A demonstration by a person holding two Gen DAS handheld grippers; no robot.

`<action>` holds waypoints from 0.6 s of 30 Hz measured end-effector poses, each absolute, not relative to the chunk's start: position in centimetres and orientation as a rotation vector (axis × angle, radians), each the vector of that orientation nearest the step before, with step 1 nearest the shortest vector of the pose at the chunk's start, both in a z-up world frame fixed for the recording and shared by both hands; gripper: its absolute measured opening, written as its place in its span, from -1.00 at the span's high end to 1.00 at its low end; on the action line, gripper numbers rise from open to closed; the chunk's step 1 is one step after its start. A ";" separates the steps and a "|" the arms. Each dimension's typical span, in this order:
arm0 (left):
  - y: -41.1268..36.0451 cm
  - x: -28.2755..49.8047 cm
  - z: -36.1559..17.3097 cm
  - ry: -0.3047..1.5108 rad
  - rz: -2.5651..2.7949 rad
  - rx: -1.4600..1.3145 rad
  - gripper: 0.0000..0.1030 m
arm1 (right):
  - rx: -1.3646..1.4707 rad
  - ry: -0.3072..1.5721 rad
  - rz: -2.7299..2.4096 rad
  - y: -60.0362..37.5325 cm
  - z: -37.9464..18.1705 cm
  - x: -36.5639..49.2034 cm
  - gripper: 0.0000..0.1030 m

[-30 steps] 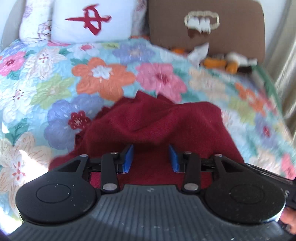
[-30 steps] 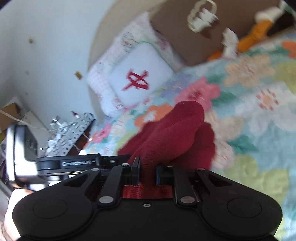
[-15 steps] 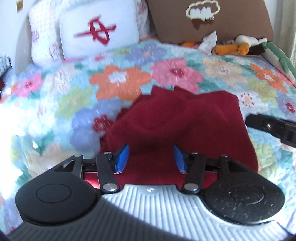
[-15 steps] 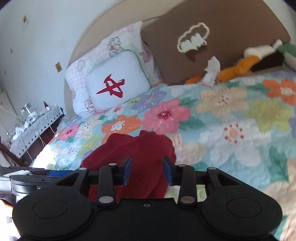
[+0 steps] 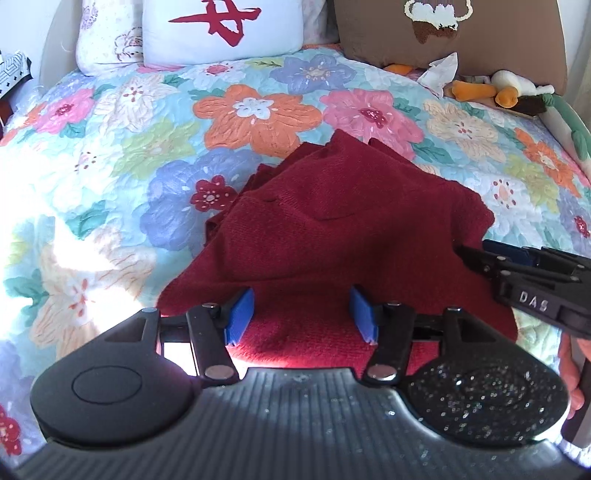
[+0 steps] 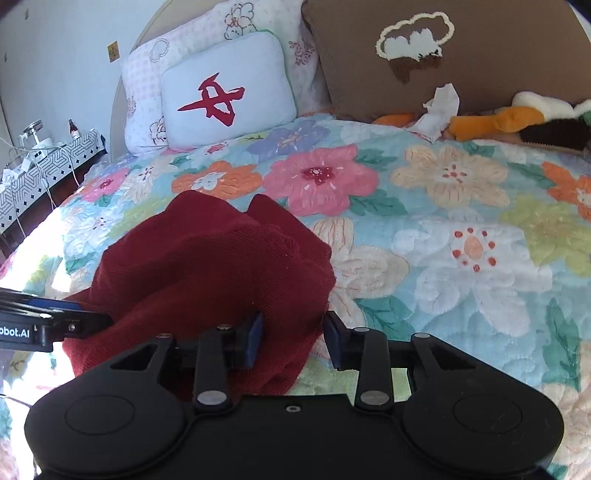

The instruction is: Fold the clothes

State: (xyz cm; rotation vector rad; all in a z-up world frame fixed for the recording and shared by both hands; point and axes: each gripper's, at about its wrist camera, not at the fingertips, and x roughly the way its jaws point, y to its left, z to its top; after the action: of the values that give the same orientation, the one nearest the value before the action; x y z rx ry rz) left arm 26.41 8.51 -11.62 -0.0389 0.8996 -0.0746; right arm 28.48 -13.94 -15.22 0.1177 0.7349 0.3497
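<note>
A dark red knitted garment (image 5: 332, 236) lies folded in a loose heap on the flowered quilt (image 5: 129, 147). It also shows in the right wrist view (image 6: 207, 273). My left gripper (image 5: 301, 314) is open and empty, hovering over the garment's near edge. My right gripper (image 6: 293, 338) is open and empty at the garment's right near corner; it also shows at the right of the left wrist view (image 5: 476, 258). The left gripper's tip shows at the left of the right wrist view (image 6: 92, 317).
At the head of the bed stand a white pillow with a red mark (image 5: 221, 29), a brown cushion (image 5: 443, 33) and plush toys with a tissue (image 5: 480, 85). A patterned bedside table with small items (image 6: 40, 158) stands at the left. The quilt (image 6: 461, 240) stretches right of the garment.
My right gripper has opened and let go of the red garment, which dropped onto the heap. Both grippers have drawn back toward the near edge.
</note>
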 end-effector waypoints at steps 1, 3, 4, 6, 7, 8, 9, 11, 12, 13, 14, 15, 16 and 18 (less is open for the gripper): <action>8.6 25.9 -11.2 0.913 -0.067 -0.035 -0.27 | 0.150 0.753 0.344 -14.2 -14.8 28.2 0.20; 8.8 24.9 -10.3 0.960 -0.079 -0.030 -0.32 | 0.214 0.777 0.332 -14.9 -13.8 27.3 0.12; 8.9 24.3 -10.0 0.974 -0.092 -0.032 -0.35 | 0.212 0.775 0.318 -15.0 -13.2 26.7 0.04; 9.0 23.0 -9.3 0.989 -0.105 -0.036 -0.39 | 0.127 0.733 0.269 -14.3 -12.2 25.3 -0.34; 9.0 22.3 -9.0 0.989 -0.104 -0.036 -0.43 | 0.084 0.717 0.253 -14.0 -11.8 24.7 -0.37; 9.1 21.6 -8.7 0.988 -0.103 -0.036 -0.48 | 0.066 0.719 0.255 -13.8 -11.5 24.3 -0.37; 9.1 20.9 -8.4 0.992 -0.092 -0.033 -0.50 | 0.061 0.729 0.266 -13.7 -11.2 24.0 -0.37; 9.2 19.7 -7.9 0.989 -0.056 -0.026 -0.54 | 0.090 0.754 0.284 -13.8 -10.5 23.3 -0.37; 9.3 19.2 -7.6 0.990 -0.037 -0.022 -0.54 | 0.110 0.762 0.288 -13.8 -10.1 22.8 -0.37; 9.4 18.7 -7.4 0.995 -0.028 -0.019 -0.54 | 0.119 0.766 0.291 -13.8 -9.8 22.1 -0.38; 9.5 18.2 -7.2 1.000 -0.021 -0.016 -0.54 | 0.118 0.771 0.293 -13.7 -9.4 21.5 -0.39; 9.6 17.6 -7.0 1.006 -0.013 -0.013 -0.54 | 0.110 0.774 0.293 -13.5 -9.0 20.9 -0.41; 9.7 17.1 -6.8 1.011 -0.006 -0.010 -0.54 | 0.099 0.777 0.294 -13.3 -8.6 20.2 -0.44; 9.6 16.1 -6.3 1.006 0.005 0.017 -0.54 | 0.083 0.773 0.306 -12.9 -7.7 18.9 -0.57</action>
State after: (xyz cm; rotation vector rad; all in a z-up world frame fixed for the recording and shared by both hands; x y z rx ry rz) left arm 16.14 9.56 -6.27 0.0166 1.0063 0.0050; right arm 18.88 -12.93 -7.72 0.0829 0.7732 0.3059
